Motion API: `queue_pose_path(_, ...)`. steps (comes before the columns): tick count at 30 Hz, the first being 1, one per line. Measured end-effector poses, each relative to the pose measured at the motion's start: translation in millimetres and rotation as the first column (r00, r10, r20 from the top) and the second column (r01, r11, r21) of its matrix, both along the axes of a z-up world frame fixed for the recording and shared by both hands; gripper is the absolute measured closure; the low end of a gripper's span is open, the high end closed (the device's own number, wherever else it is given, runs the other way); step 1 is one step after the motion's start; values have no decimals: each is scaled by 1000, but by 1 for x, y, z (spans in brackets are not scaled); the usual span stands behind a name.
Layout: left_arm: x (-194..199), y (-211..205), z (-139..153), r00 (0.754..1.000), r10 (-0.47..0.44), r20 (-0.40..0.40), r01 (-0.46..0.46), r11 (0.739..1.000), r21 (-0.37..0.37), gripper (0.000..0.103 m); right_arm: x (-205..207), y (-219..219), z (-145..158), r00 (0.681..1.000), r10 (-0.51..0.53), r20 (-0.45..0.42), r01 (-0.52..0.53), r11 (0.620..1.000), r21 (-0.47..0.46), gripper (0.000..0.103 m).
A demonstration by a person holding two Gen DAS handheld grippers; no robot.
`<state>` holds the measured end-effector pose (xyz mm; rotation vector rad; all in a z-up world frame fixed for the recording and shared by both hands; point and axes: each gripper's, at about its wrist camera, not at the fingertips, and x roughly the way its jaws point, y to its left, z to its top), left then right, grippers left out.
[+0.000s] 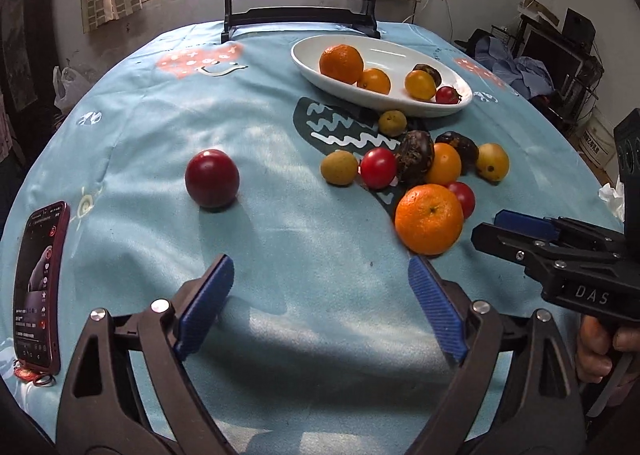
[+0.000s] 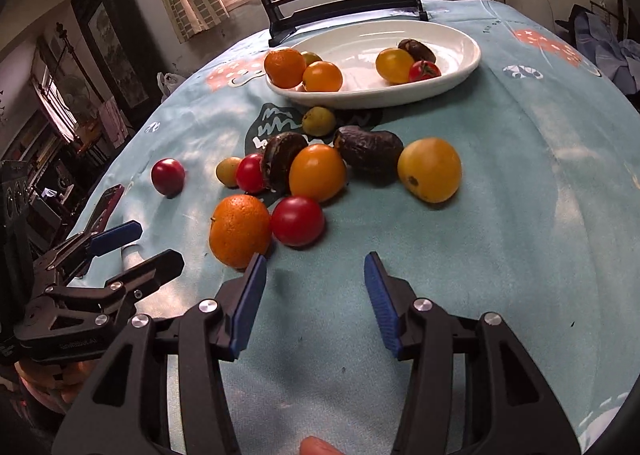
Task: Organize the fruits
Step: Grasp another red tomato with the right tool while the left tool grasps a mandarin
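Observation:
A white oval dish [image 1: 400, 103] [image 2: 460, 71] at the far side holds several fruits, among them an orange [image 1: 341, 63]. In front of it a loose pile lies on the blue cloth: a big orange [image 1: 429, 219] [image 2: 240, 230], red tomatoes [image 2: 297, 220], yellow and dark fruits. A dark red fruit [image 1: 212, 178] [image 2: 168, 175] lies alone to the left. My left gripper [image 1: 320, 279] is open and empty, low over the cloth before the red fruit. My right gripper [image 2: 316, 273] is open and empty, just short of the big orange and a red tomato.
A phone [image 1: 38, 287] lies at the table's left edge. A dark wooden stand with a painted round screen [image 1: 300, 15] stands behind the dish. White tissue [image 1: 612, 199] lies at the right edge. Clutter surrounds the round table.

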<state>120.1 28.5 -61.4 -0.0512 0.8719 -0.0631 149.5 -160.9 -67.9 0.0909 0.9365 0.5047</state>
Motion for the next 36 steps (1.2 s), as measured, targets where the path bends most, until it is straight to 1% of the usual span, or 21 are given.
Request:
queue_pose_path(2, 0, -1, 0, 1000, -6, 3, 6, 1000, 11, 12, 0, 1, 0, 1000, -6, -2, 6, 1000, -9, 51)
queue_pose_path(4, -1, -2, 0, 1000, -10, 11, 10, 1000, 16, 12, 3, 5, 2, 1000, -4, 15, 4, 999, -39, 51)
queue_pose_path(5, -1, -3, 1, 1000, -9, 13, 9, 1000, 20, 12, 5, 8, 5, 1000, -3, 23, 4, 999, -53, 52)
queue_pose_path(7, -1, -3, 1, 1000, -11, 15, 11, 1000, 23, 12, 11, 14, 8, 1000, 13, 23, -12, 999, -48, 55)
queue_pose_path(9, -2, -3, 1, 1000, -17, 18, 16, 1000, 21, 12, 16, 20, 10, 999, 17, 39, -13, 997, -79, 60)
queue_pose_path(11, -3, -3, 1, 1000, -18, 21, 18, 1000, 20, 12, 20, 25, 11, 999, 30, 44, -25, 995, -96, 63)
queue_pose_path(14, -2, -3, 1, 1000, -19, 17, 18, 1000, 20, 12, 26, 27, 12, 999, 41, 28, -38, 994, -101, 64)
queue_pose_path(16, -3, -3, 1, 1000, -19, 16, 19, 1000, 15, 12, 29, 27, 11, 999, 43, 8, -42, 996, -83, 64)
queue_pose_path(19, -3, -2, 1, 1000, -17, 14, 17, 1000, 10, 12, 34, 19, 7, 998, 37, -47, -37, 999, -11, 65)
queue_pose_path(23, -3, -1, 0, 1000, -19, 11, 19, 1000, 3, 12, 39, 13, 4, 993, 44, -109, -36, 997, 74, 72)
queue_pose_path(25, -2, -1, 0, 1000, -20, 12, 20, 1000, -2, 12, 41, 12, 4, 991, 42, -125, -31, 996, 89, 72)
queue_pose_path(29, -2, -1, 0, 1000, -20, 11, 20, 1000, -3, 12, 43, 16, 4, 991, 60, -123, -49, 995, 85, 72)
queue_pose_path(33, -2, -1, 0, 1000, -18, 11, 18, 1000, -1, 12, 49, 9, 0, 984, 62, -166, -39, 989, 142, 73)
queue_pose_path(36, -2, 0, -1, 1000, -18, 8, 18, 1000, 0, 12, 41, 6, 3, 987, 54, -152, -32, 989, 145, 73)
